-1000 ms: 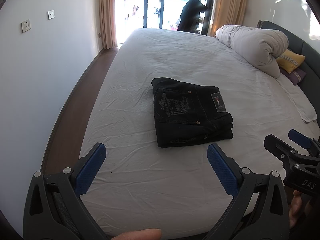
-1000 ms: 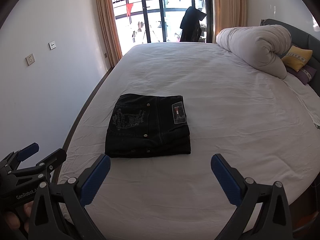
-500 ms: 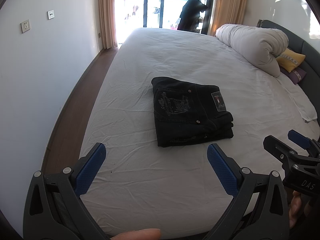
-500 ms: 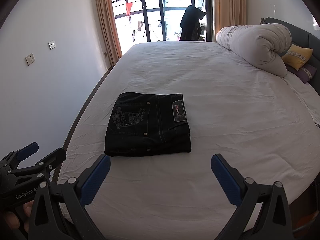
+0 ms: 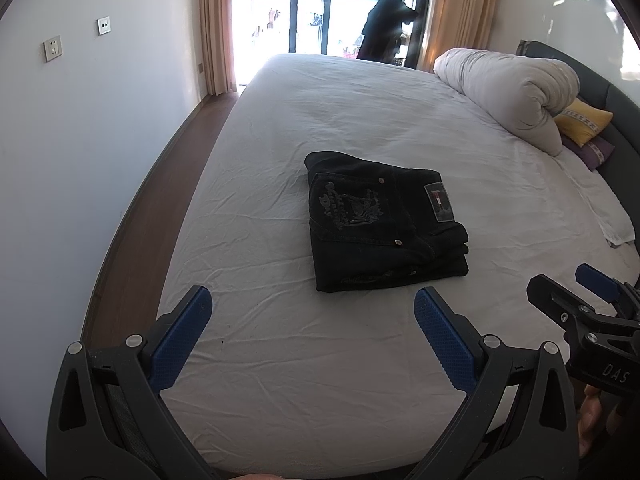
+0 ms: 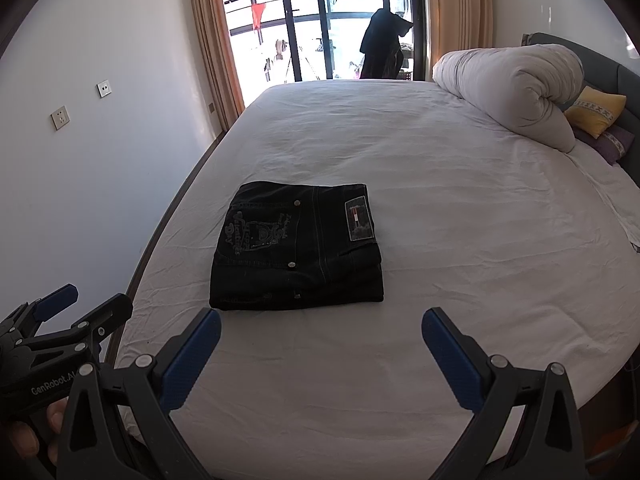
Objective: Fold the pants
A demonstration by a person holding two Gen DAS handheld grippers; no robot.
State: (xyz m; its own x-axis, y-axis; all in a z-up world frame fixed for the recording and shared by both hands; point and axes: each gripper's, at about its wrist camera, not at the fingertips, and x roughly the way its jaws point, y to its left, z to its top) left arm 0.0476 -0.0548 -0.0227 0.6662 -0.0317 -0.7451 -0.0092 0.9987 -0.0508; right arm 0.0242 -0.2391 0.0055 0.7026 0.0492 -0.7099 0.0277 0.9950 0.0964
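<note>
Pants [image 5: 384, 224]: folded on bed [image 5: 360, 120], just beyond both tongs | left tongs [image 5: 312, 310]: spread, empty | right tongs [image 6: 320, 330]: spread, empty

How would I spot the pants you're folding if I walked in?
Look at the big bed with the white sheet. Near its front left part lies a compact folded rectangle, the black pants. They are the only dark thing on the sheet, with an embroidered pocket and a small label patch.

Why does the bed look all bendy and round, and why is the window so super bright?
Both wrist views use fisheye lenses, so the bed edge curves and dark corners ring each picture. In the left wrist view the window glares white, washing out the bed's far end; in the right wrist view it is milder. The black pants stay sharp, their detail dim.
</note>
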